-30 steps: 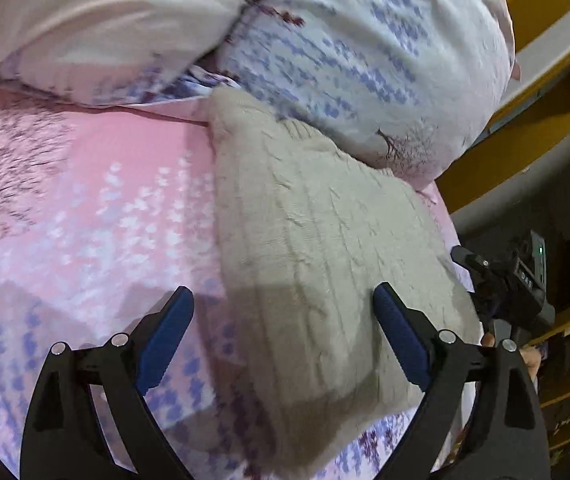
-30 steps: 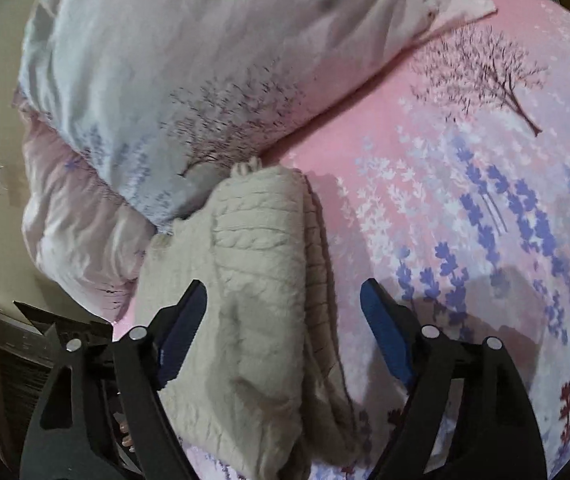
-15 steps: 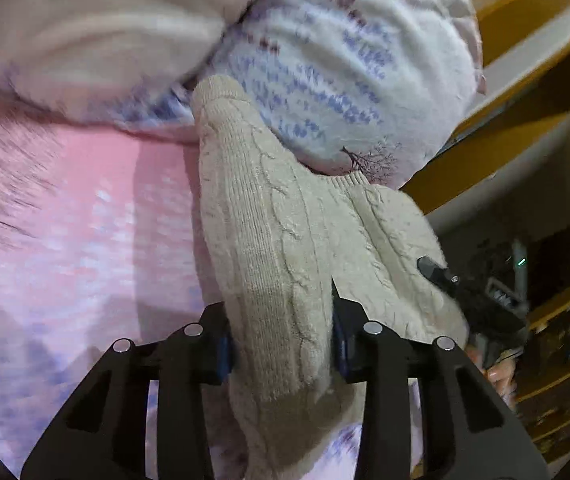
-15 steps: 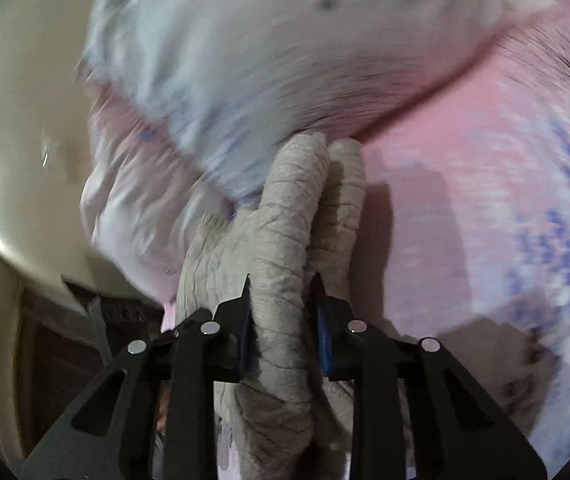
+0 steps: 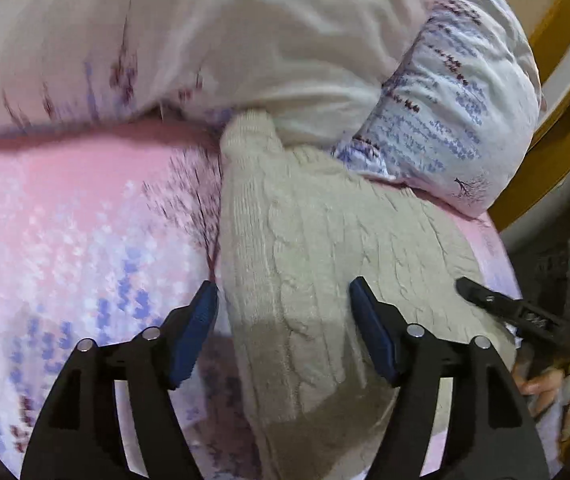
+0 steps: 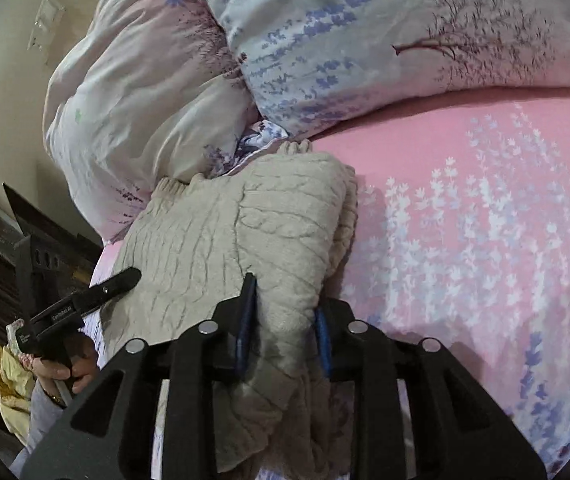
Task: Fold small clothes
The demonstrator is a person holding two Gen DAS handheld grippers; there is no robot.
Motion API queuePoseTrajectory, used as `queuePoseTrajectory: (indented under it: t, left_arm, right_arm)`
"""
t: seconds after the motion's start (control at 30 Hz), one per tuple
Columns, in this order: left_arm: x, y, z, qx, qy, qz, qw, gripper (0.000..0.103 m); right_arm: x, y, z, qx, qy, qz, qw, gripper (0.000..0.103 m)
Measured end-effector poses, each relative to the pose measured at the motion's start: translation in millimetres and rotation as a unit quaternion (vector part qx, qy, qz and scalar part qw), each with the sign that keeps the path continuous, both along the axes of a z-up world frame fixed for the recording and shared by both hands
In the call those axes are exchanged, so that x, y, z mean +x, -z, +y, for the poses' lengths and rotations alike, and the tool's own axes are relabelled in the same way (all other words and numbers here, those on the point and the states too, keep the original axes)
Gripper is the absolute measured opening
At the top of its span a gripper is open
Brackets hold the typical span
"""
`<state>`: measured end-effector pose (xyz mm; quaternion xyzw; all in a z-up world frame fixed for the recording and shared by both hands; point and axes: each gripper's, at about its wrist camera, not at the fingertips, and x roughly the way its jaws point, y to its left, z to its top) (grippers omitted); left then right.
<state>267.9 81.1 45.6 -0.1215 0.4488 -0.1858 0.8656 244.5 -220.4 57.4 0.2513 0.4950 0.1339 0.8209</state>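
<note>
A beige cable-knit sweater (image 5: 325, 240) lies folded on the pink flowered bed sheet (image 5: 65, 240), its far end against the pillows. My left gripper (image 5: 282, 284) straddles the sweater's left fold. Its jaws are opening, and the blue pads (image 5: 201, 320) stand clear of the knit. In the right wrist view the same sweater (image 6: 225, 232) bunches between the pads of my right gripper (image 6: 283, 300), which still pinch a thick fold while the jaws start opening. The left gripper's black finger (image 6: 97, 294) shows at the sweater's left edge, held by a hand (image 6: 73, 368).
Flowered pillows and a duvet (image 5: 245, 40) are piled at the head of the bed (image 6: 365, 40). Wooden furniture (image 5: 557, 120) stands past the right edge of the bed. The sheet (image 6: 485, 240) stretches out to the right. A yellow cloth (image 6: 9, 380) lies low beside the bed.
Both grippers went from wide open to shut on the sweater's folds and carried it toward the pillows. The left one has since opened again; the right still pinches the knit.
</note>
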Motion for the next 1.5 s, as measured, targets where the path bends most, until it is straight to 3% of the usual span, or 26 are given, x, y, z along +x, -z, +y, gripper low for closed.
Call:
queuePoseTrajectory:
  t: [0.07, 0.13, 0.2, 0.23, 0.33, 0.37, 0.5, 0.57, 0.7, 0.8, 0.97, 1.03, 1.07, 1.17, 1.27, 1.33, 1.5]
  left_arm:
    - [-15, -20, 0, 0.036, -0.015, -0.054, 0.9978, 0.07]
    - [-27, -33, 0, 0.042, -0.015, -0.094, 0.9945, 0.07]
    - [-39, -43, -10, 0.053, 0.005, -0.118, 0.9915, 0.07]
    - [-42, -44, -16, 0.058, 0.013, -0.122, 0.9908, 0.07]
    - [-47, -39, -44, 0.082, 0.053, -0.127, 0.9871, 0.07]
    - [-46, -35, -54, 0.091, 0.062, -0.125, 0.986, 0.07]
    - [-38, -19, -73, 0.096, 0.073, -0.103, 0.9873, 0.07]
    - [-37, -16, -78, 0.109, 0.074, -0.107, 0.9855, 0.072]
    - [-37, -13, -79, 0.115, 0.069, -0.11, 0.9847, 0.074]
    - [-45, -14, -74, 0.111, 0.065, -0.114, 0.9851, 0.075]
    - [-50, -11, -80, 0.13, 0.059, -0.119, 0.9826, 0.078]
    - [-51, -10, -84, 0.139, 0.056, -0.122, 0.9812, 0.08]
    - [-52, -8, -87, 0.147, 0.054, -0.124, 0.9798, 0.08]
    - [-55, -5, -95, 0.173, 0.043, -0.133, 0.975, 0.081]
    - [-63, -8, -96, 0.188, 0.031, -0.146, 0.9707, 0.081]
    - [-68, -10, -94, 0.193, 0.028, -0.153, 0.9688, 0.084]
    - [-92, -13, -73, 0.199, 0.009, -0.162, 0.9665, 0.092]
  right_arm:
    - [-6, -14, -11, -0.01, 0.024, -0.019, 0.999, 0.035]
    - [-5, -23, -22, 0.004, 0.041, -0.035, 0.999, 0.042]
    - [7, -17, -19, 0.023, 0.037, -0.009, 0.999, 0.042]
    - [10, -12, -22, 0.027, 0.031, 0.001, 0.999, 0.038]
    - [16, -2, -7, 0.003, 0.024, 0.007, 1.0, 0.01]
    - [18, -3, -6, -0.011, 0.035, 0.0, 0.999, 0.008]
    - [34, 7, -23, -0.012, 0.082, 0.015, 0.996, 0.007]
    - [41, 16, -21, -0.012, 0.074, 0.034, 0.997, 0.009]
    - [22, 3, -31, 0.029, 0.085, 0.026, 0.996, 0.033]
    - [-10, -12, -33, 0.044, 0.073, 0.005, 0.996, 0.04]
    - [-49, -17, -18, 0.035, 0.043, -0.005, 0.998, 0.04]
    - [-49, -13, -7, 0.009, 0.036, -0.001, 0.999, 0.025]
    - [-48, -8, -4, -0.013, 0.04, 0.006, 0.999, 0.022]
    - [-46, -2, -10, -0.006, 0.059, 0.011, 0.998, 0.022]
    - [-50, -10, -3, -0.032, 0.062, -0.002, 0.998, 0.035]
    - [-62, -22, -2, -0.069, 0.07, -0.025, 0.995, 0.057]
    - [-87, -44, 7, -0.127, 0.083, -0.061, 0.986, 0.088]
